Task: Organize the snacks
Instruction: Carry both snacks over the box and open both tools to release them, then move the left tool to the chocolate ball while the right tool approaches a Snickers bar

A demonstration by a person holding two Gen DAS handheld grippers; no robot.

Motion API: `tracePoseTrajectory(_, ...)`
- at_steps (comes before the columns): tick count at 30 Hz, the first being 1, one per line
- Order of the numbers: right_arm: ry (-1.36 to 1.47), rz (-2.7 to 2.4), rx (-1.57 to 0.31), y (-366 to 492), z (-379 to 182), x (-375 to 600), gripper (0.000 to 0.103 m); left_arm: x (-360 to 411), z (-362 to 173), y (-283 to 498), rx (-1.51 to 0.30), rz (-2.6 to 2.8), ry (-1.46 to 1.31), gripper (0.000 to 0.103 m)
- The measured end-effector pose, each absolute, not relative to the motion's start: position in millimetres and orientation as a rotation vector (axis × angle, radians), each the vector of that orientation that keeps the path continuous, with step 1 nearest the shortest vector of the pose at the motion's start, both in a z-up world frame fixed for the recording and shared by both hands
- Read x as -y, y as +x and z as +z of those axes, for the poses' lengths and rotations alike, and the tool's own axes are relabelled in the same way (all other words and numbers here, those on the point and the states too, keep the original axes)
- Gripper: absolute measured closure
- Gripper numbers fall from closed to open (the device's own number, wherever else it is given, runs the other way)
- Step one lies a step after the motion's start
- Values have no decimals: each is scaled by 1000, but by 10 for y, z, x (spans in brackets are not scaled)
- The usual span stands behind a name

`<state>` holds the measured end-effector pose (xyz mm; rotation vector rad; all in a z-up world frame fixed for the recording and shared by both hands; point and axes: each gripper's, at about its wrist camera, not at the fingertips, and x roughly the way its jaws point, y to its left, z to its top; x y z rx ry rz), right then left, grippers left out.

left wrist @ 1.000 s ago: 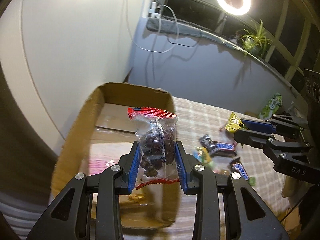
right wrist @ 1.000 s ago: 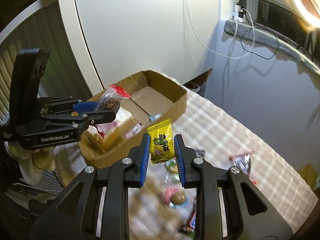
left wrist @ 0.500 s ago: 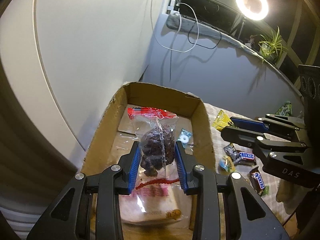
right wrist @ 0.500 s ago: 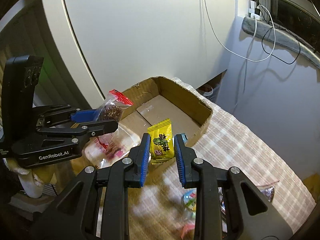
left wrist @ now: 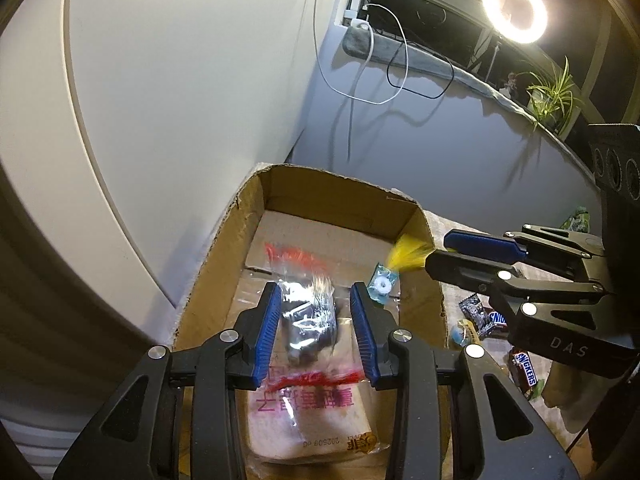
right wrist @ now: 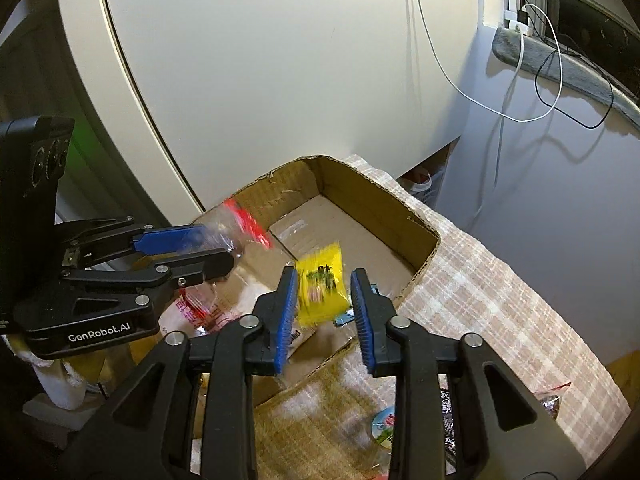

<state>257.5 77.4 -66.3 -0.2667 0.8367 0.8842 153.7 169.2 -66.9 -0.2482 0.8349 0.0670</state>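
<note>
An open cardboard box [left wrist: 224, 240] [right wrist: 416, 224] stands on the checked tablecloth. My left gripper [left wrist: 314, 322] is open above the box; a clear red-edged bag of dark snacks [left wrist: 308, 316] is blurred between its fingers, dropping free. My right gripper [right wrist: 325, 304] is open over the box's near wall; a yellow snack packet [right wrist: 322, 280] is blurred between its fingers, dropping free. The left gripper [right wrist: 188, 252] shows in the right wrist view, and the right gripper [left wrist: 464, 256] in the left wrist view.
Inside the box lie a large clear bag with red print [left wrist: 316, 412] and a small blue packet [left wrist: 382, 284]. Snickers bars [left wrist: 524, 368] and other sweets [right wrist: 384, 428] lie on the cloth right of the box. A white wall and cables stand behind.
Both grippers have moved over the box and opened. The dark snack bag and the yellow packet, held tight before, are now loose and falling.
</note>
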Motion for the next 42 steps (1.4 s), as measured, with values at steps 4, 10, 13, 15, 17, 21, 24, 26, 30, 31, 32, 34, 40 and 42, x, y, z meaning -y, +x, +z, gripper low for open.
tracePoseTrajectory(4, -262, 864, -813, 2569, -632, -736, 40, -1700, -662, 1525, -829, 77, -254, 67)
tracePoseTrajectory(10, -259, 844, -805, 2576, -597, -654, 36, -1700, -642, 1521, -823, 78, -257, 67)
tracePoseTrajectory(13, -256, 835, -801, 2570, -578, -601, 26, -1689, -628, 1517, -821, 74, -260, 67)
tracePoseTrajectory(15, -247, 830, -789, 2556, -554, -553, 18, -1669, -618, 1506, -819, 70, -260, 67)
tracePoseTrajectory(17, -242, 826, -783, 2541, -527, -504, 18, -1635, -605, 1489, -817, 63, -259, 67)
tracePoseTrajectory(21, -235, 815, -776, 2497, -465, -369, 16, -1557, -576, 1449, -810, 48, -259, 56)
tracePoseTrajectory(24, -240, 805, -772, 2439, -429, -232, 14, -1463, -548, 1409, -801, 32, -251, 45)
tracePoseTrajectory(26, -248, 795, -770, 2403, -416, -134, 14, -1381, -542, 1391, -802, 17, -240, 44)
tracePoseTrajectory(30, -257, 754, -779, 2338, -426, 126, 14, -1212, -544, 1360, -806, -17, -231, 44)
tracePoseTrajectory(31, -256, 747, -781, 2325, -430, 190, 14, -1175, -545, 1353, -805, -22, -229, 44)
tracePoseTrajectory(32, -256, 735, -786, 2308, -446, 273, 14, -1130, -548, 1346, -805, -30, -227, 44)
tracePoseTrajectory(34, -253, 713, -796, 2284, -476, 418, 14, -1053, -556, 1333, -807, -47, -226, 44)
tracePoseTrajectory(40, -223, 660, -838, 2195, -602, 846, 14, -755, -617, 1279, -825, -109, -214, 44)
tracePoseTrajectory(42, -215, 641, -855, 2162, -654, 959, 14, -640, -648, 1267, -836, -134, -206, 44)
